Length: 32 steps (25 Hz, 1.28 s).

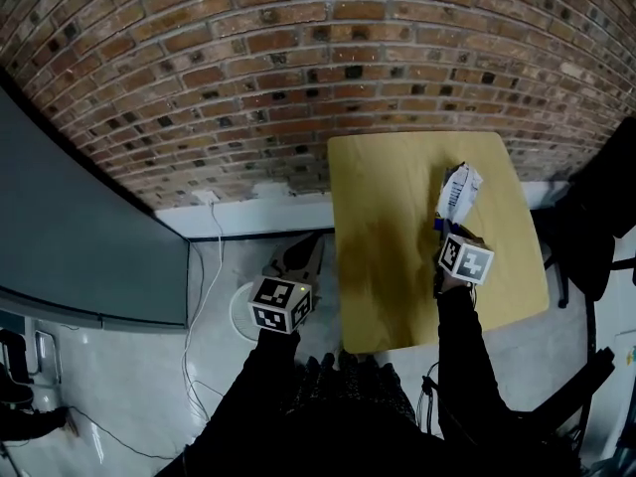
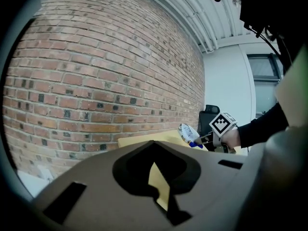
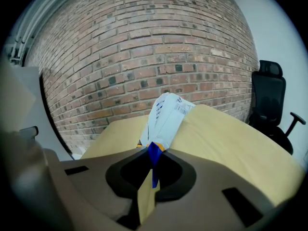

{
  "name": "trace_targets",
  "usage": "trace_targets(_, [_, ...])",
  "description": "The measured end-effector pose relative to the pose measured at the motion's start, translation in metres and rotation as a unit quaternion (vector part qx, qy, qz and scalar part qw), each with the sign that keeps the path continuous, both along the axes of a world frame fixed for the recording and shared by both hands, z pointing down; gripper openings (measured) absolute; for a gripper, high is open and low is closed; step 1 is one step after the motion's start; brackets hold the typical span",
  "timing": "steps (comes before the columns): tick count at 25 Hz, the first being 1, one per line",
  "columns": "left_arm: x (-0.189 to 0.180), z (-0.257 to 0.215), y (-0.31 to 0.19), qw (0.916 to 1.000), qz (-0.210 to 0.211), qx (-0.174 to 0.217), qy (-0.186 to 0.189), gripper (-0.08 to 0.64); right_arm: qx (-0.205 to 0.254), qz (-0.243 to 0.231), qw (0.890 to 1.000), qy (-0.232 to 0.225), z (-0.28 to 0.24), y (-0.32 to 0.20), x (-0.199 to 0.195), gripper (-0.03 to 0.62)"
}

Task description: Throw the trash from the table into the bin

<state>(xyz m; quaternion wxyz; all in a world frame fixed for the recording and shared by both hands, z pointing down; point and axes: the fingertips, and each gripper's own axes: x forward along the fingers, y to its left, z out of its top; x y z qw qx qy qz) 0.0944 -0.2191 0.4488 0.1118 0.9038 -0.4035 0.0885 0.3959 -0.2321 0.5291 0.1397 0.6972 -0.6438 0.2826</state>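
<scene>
Our right gripper (image 3: pixel 153 154) is clamped on the blue end of a white packet (image 3: pixel 166 117), which sticks up over the yellow table (image 3: pixel 231 143). We judge it light, crinkly and slick, best held by that pinched seam. Our left gripper (image 2: pixel 156 167), jaws together and empty, is near the floor bin (image 1: pixel 238 318); the table's edge lies between the packet and the bin.

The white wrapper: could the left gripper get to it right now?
Probably not easily. The left gripper hangs off the left edge of the table, while the wrapper is up near the table's far right side, pinched in the shut jaws of the right gripper.
</scene>
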Motion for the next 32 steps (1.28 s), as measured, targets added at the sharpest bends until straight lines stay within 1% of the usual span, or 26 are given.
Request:
trace_targets(4, [-0.017,-0.004,0.002,0.9998,-0.016,0.003,0.006,0.006,0.013,-0.023,1.000,0.005,-0.014,-0.006,-0.022,0.023])
trace_targets(8, [-0.039,-0.008,0.004,0.9993,-0.035,0.006,0.010,0.006,0.031,-0.056,0.998,0.003,-0.031,-0.014,-0.056,0.023])
trace_targets(13, [-0.073,-0.012,0.011,0.9982,-0.058,0.010,0.010,0.006,0.046,-0.104,0.994,0.002,-0.048,-0.024,-0.111,0.023])
trace_targets(18, [-0.115,-0.019,0.015,0.9960,-0.087,0.014,0.013,0.006,0.055,-0.151,0.987,0.000,-0.063,-0.030,-0.172,0.023])
trace_targets(27, [-0.201,-0.023,0.031,0.9893,-0.144,0.018,0.017,0.006,0.061,-0.221,0.973,-0.009,-0.073,-0.029,-0.285,0.023])
trace_targets(32, [-0.242,-0.022,0.040,0.9853,-0.169,0.018,0.017,0.006,0.061,-0.254,0.965,-0.010,-0.072,-0.025,-0.340,0.023])
